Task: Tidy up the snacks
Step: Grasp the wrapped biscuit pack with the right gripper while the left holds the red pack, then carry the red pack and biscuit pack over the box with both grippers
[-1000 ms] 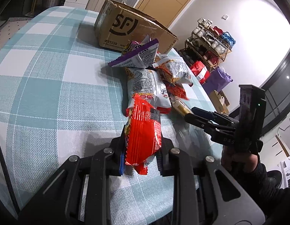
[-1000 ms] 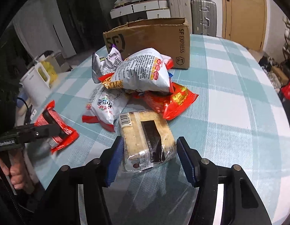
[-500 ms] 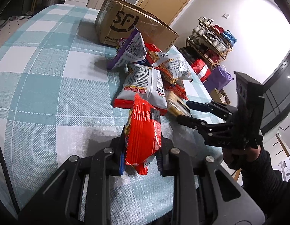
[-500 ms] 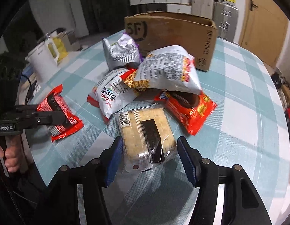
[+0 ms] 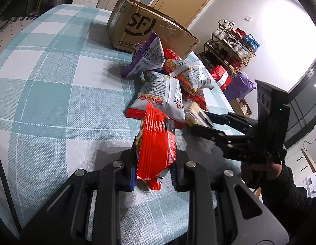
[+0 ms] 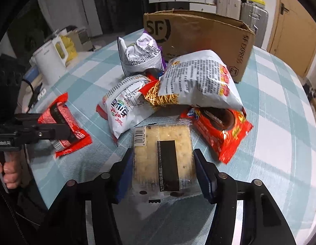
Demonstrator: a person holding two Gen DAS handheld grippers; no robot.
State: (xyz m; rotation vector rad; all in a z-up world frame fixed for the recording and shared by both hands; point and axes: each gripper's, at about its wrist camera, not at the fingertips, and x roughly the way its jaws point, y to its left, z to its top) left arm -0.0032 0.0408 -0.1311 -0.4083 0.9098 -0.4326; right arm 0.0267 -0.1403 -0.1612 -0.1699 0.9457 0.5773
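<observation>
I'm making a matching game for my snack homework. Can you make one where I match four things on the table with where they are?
Things:
1. red packet
2. cracker pack
3. cardboard box
4. white kettle

Places:
A. behind the snack pile
B. between the right gripper's closing jaws
C. clamped in the left gripper
D. at the table's far left edge, right wrist view

Pairs: 1-C, 2-B, 3-A, 4-D

Left tool clamped (right tool closing)
</observation>
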